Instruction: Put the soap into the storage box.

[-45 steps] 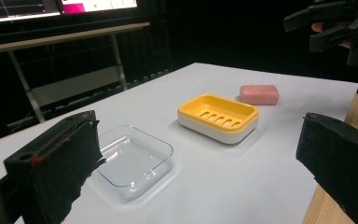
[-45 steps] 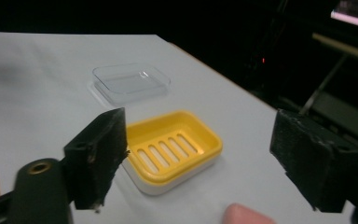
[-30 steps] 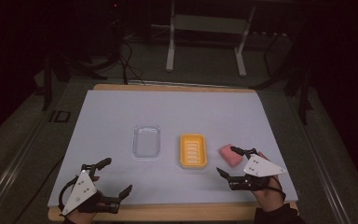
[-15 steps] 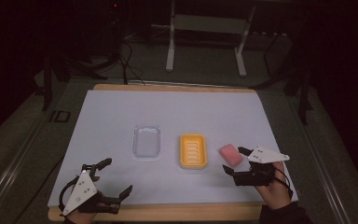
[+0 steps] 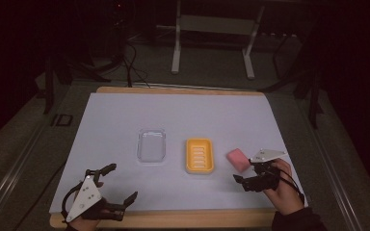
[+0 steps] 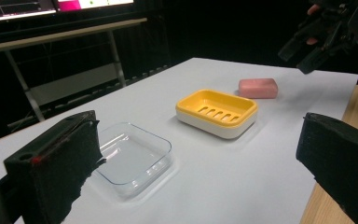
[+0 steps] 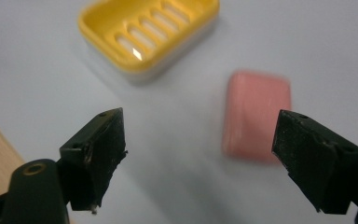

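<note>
The pink soap bar (image 5: 238, 159) lies flat on the white worktop (image 5: 125, 120), just to the right of the yellow soap dish (image 5: 200, 155) and apart from it. The right tongs (image 5: 245, 177) hover near the bar, on the side toward the person, and the bar lies ahead of them, a little toward the dish. Their jaws stand open with nothing between them; they have just been closing a little, but the pads do not press on anything.

In the right gripper view the soap bar (image 7: 257, 114) is closer to the right jaw than to the left one, so it is not yet centred in the gap. Its long axis runs roughly away from the tongs, and I judge that the jaws must shift sideways and come down over the two long sides.

The left tongs (image 5: 111, 197) rest open and empty at the near left edge, well apart from the bar, so the right hand is clearly nearer.

The left gripper view shows the clear plastic tray (image 6: 133, 156), the dish and the bar in a row, and that the right tongs (image 6: 307, 46) are held above the worktop. The high view does not make this height clear.
</note>
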`<action>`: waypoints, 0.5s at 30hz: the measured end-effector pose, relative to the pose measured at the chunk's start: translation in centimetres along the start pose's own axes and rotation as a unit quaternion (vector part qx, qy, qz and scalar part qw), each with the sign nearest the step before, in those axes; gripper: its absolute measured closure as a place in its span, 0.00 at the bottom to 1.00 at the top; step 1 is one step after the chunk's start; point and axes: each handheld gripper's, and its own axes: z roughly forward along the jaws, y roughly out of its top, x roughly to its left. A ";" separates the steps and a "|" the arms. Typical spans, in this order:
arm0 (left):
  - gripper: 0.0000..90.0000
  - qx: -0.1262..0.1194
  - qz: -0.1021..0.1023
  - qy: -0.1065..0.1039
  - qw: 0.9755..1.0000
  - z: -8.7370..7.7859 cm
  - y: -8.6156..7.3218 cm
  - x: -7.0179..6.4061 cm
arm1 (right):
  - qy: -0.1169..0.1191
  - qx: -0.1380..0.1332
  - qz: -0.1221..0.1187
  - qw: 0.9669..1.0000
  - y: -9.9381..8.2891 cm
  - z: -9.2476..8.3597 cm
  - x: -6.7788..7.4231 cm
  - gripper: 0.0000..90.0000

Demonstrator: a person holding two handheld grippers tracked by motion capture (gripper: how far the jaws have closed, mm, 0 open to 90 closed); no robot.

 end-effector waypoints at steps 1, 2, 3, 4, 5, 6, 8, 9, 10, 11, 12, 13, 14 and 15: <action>0.00 0.000 0.000 0.000 1.000 0.0 0.0 0.0 | 0.000 0.000 0.000 1.000 0.0 0.0 0.0 0.19; 0.00 0.000 0.000 0.000 1.000 0.0 0.0 0.0 | 0.000 0.016 0.009 1.000 -0.1 0.2 -0.1 0.19; 0.00 0.000 0.001 0.000 1.000 0.0 0.0 0.0 | -0.002 0.031 0.016 0.999 -0.2 0.4 -0.2 0.19; 0.00 0.000 0.000 0.000 1.000 0.0 0.0 0.0 | -0.014 0.051 0.022 0.998 -0.3 0.7 -0.3 0.19; 0.00 0.001 0.001 0.001 1.000 0.0 0.0 0.0 | -0.018 0.065 0.028 0.997 -0.3 0.8 -0.4 0.18; 0.00 0.003 0.002 0.001 1.000 0.0 0.0 0.0 | -0.016 0.077 0.034 0.996 -0.4 1.0 -0.5 0.16; 0.00 0.001 0.001 0.001 1.000 0.0 0.0 0.0 | -0.009 0.100 0.057 0.993 -0.5 1.2 -0.7 0.15; 0.00 0.002 0.002 0.001 1.000 0.0 0.0 0.0 | -0.009 0.106 0.062 0.992 -0.5 1.2 -0.8 0.15; 0.00 0.002 0.002 0.001 1.000 0.0 0.0 0.0 | -0.009 0.114 0.067 0.991 -0.5 1.3 -0.9 0.14; 0.00 0.003 0.003 0.001 1.000 0.0 0.0 0.0 | -0.008 0.122 0.074 0.990 -0.6 1.3 -1.0 0.14; 0.00 0.002 0.003 0.001 1.000 0.0 0.0 0.0 | -0.010 0.125 0.076 0.989 -0.6 1.3 -1.0 0.14; 0.00 0.001 0.002 0.001 1.000 0.0 0.0 0.0 | -0.010 0.129 0.078 0.989 -0.6 1.3 -1.1 0.14; 0.00 0.001 0.001 0.001 1.000 0.0 0.0 0.0 | -0.009 0.136 0.081 0.987 -0.6 1.3 -1.2 0.14; 0.00 0.001 0.001 0.001 1.000 0.0 0.0 0.0 | -0.009 0.136 0.081 0.987 -0.6 1.3 -1.2 0.14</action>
